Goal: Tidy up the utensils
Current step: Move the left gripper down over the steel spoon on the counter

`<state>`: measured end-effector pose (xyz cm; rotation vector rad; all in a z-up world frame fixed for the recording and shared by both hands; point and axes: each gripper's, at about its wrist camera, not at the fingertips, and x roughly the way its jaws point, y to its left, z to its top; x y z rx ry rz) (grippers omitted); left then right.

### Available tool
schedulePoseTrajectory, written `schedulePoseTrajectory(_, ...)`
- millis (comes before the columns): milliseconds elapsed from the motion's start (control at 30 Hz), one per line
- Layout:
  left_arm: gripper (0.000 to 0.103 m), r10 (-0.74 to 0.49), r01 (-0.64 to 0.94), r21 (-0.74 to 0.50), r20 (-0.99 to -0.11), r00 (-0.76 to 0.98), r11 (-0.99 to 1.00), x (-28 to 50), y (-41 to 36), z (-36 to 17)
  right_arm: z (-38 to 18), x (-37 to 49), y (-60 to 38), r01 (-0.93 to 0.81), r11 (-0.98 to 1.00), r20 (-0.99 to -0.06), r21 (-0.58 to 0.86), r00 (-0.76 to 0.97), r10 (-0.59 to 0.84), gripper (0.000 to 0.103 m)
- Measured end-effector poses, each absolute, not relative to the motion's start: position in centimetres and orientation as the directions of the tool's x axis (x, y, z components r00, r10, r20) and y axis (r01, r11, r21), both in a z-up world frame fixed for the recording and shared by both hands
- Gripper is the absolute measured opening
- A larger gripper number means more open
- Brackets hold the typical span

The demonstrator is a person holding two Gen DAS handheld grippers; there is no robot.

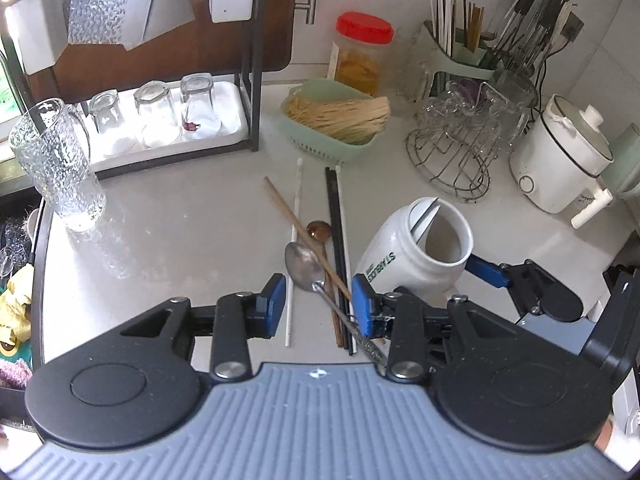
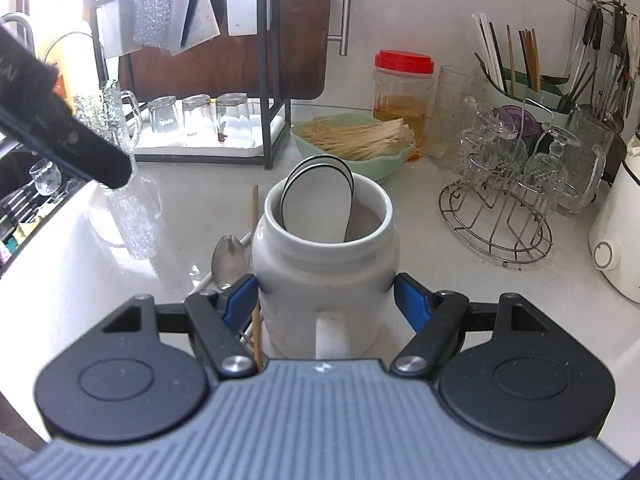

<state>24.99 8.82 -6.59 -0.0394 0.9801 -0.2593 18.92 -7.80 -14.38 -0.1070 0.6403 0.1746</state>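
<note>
The metal spoon (image 1: 303, 266) has its handle end hidden under the left gripper (image 1: 319, 304) body, and in the right wrist view only its bowl shows beside the white mug (image 2: 326, 276). The mug's base and most of its handle are covered by the right gripper (image 2: 325, 300). Utensils hanging on the far rack (image 1: 536, 20) are too small to tell apart, and a dark blurred bar (image 2: 60, 128) crosses the upper left, unidentifiable.
</note>
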Motion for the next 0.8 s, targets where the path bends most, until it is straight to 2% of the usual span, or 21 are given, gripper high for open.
schedulePoseTrajectory(800,0.041,-0.245,0.198,-0.172,-0.859,0.45,0.965,28.6,9.4,-10.4,-14.5,19.3,-8.1,-0.172,0.984,-0.593,-0.033,0.796,0.12,0.078)
